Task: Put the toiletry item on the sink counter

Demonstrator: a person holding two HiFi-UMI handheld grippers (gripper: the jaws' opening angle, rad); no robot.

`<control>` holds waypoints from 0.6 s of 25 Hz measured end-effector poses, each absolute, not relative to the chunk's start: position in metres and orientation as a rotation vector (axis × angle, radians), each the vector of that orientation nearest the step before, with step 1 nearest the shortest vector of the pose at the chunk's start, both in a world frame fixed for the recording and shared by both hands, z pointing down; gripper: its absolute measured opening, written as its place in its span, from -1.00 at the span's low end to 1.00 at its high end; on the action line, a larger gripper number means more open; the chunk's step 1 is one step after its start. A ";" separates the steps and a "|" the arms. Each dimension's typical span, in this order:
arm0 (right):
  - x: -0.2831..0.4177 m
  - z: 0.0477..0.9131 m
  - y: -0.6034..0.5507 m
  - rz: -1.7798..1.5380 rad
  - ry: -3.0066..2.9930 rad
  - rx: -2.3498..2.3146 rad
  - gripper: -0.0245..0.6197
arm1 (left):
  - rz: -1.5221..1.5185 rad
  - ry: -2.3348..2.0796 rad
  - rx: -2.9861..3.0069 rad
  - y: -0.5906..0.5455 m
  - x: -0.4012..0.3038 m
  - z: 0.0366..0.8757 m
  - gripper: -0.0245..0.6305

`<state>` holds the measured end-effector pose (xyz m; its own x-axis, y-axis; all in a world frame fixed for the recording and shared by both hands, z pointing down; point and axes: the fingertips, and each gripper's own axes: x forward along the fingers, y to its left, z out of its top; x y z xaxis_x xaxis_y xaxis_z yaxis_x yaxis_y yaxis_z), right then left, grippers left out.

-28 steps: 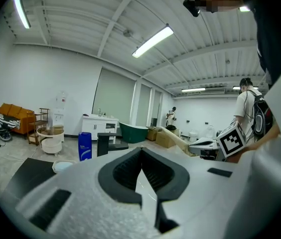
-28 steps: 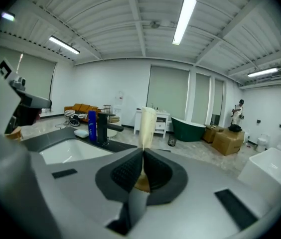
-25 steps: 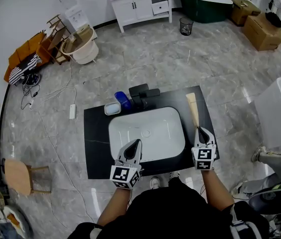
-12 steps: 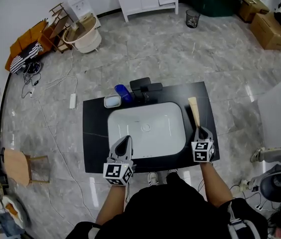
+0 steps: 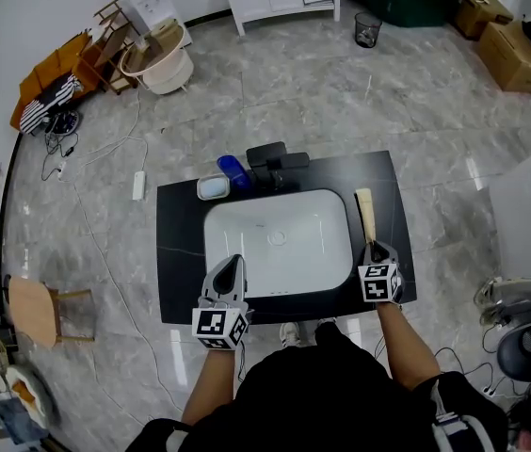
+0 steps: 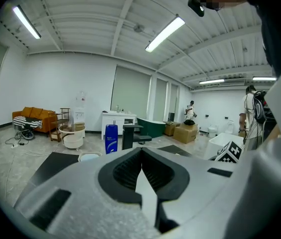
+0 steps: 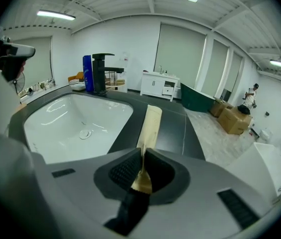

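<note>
Right gripper (image 5: pixel 376 250), its jaws just easing open yet pinching the near end of the tan tube (image 5: pixel 367 213), lays it along the black counter (image 5: pixel 383 182) right of the sink (image 5: pixel 294 252), seemingly to release it, while the left gripper (image 5: pixel 233 262) hovers closed and empty.

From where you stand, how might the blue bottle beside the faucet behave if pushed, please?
The blue bottle stands upright, tall and narrow, so it would probably tip. It looks like plastic, so likely light, not fragile.
</note>
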<state>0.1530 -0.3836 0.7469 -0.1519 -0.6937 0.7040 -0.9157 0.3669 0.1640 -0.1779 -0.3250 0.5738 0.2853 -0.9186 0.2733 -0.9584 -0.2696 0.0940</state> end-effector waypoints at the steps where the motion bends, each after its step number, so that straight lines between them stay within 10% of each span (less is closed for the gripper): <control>1: 0.153 0.749 -0.383 0.397 -1.914 1.385 -0.80 | 0.241 -1.729 2.318 -0.325 -0.178 0.573 -0.91; 15: 0.149 0.719 -0.379 0.449 -1.994 1.436 -0.41 | 0.214 -1.633 2.407 -0.316 -0.149 0.565 -0.91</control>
